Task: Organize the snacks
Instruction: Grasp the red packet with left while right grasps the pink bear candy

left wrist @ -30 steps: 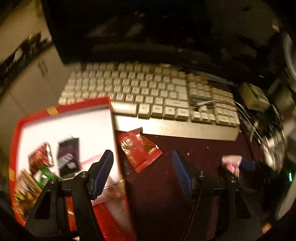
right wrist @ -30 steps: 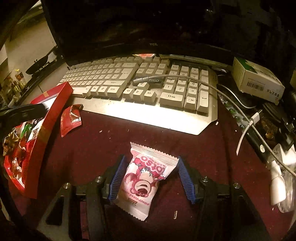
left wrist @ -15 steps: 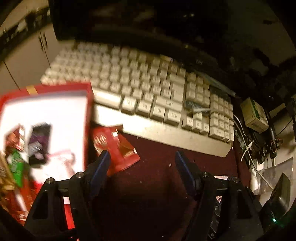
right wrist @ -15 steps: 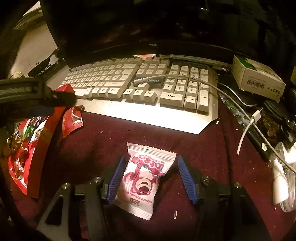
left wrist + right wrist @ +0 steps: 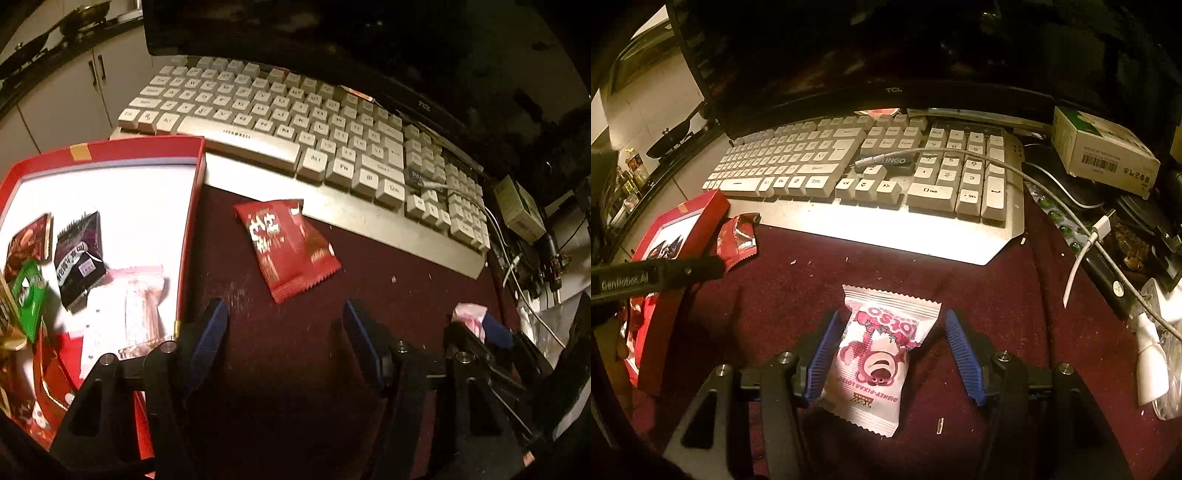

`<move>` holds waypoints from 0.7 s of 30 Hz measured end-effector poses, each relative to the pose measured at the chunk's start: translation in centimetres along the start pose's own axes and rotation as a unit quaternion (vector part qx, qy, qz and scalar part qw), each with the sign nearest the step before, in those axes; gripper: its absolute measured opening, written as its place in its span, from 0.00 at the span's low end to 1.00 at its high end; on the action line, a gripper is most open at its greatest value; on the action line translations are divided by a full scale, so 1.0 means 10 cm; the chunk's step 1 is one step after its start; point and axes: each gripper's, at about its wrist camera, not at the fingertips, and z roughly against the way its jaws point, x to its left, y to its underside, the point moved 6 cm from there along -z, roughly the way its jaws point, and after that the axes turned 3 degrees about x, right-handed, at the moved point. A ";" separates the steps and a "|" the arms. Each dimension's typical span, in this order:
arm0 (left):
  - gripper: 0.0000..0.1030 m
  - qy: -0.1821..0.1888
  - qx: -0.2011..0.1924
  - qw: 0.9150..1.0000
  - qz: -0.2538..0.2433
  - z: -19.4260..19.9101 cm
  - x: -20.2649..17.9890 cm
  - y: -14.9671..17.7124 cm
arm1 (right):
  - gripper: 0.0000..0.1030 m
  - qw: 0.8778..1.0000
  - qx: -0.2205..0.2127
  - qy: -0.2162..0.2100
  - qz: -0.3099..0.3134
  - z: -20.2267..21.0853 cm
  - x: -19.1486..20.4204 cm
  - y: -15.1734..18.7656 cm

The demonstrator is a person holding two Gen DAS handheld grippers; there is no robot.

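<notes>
A red snack packet (image 5: 286,245) lies on the dark red desk mat, just ahead of my open, empty left gripper (image 5: 284,325); it also shows in the right wrist view (image 5: 737,240). A red box (image 5: 110,155) with a white floor holds several snacks at the left, and shows in the right wrist view (image 5: 683,236) too. A pink-and-white Lotso packet (image 5: 881,354) lies on the mat between the open fingers of my right gripper (image 5: 890,354); the left pad looks close to its edge. Its corner (image 5: 469,317) shows in the left wrist view.
A white keyboard (image 5: 295,122) (image 5: 879,177) lies behind the packets, below a dark monitor (image 5: 894,55). A white cable (image 5: 1052,192) crosses the keyboard. A small carton (image 5: 1104,155), cables and a white bottle (image 5: 1148,362) crowd the right side.
My left gripper has swung right, away from over the red box, and now faces the red packet. My right gripper has stayed around the Lotso packet, hardly moving.
</notes>
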 end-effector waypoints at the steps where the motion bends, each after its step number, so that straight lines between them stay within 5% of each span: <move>1: 0.63 0.000 0.004 1.000 0.003 -0.01 0.00 -0.01 | 0.59 1.000 0.000 0.001 0.001 0.00 0.00 0.00; 6: 0.66 -0.018 -0.009 0.999 0.030 -0.02 -0.01 -0.29 | 0.60 1.000 -0.001 0.003 0.003 0.00 0.01 0.00; 11: 0.66 -0.025 0.026 0.998 0.046 -0.27 -0.03 -0.37 | 0.62 1.000 -0.002 0.000 0.005 -0.01 0.01 0.00; 16: 0.65 -0.044 0.003 0.998 0.034 -0.35 -0.08 -0.39 | 0.62 1.000 0.000 0.005 0.011 -0.02 0.03 0.00; 21: 0.45 -0.060 -0.013 0.998 0.005 -0.43 -0.17 -0.46 | 0.62 1.000 0.003 0.012 0.019 -0.03 0.04 0.01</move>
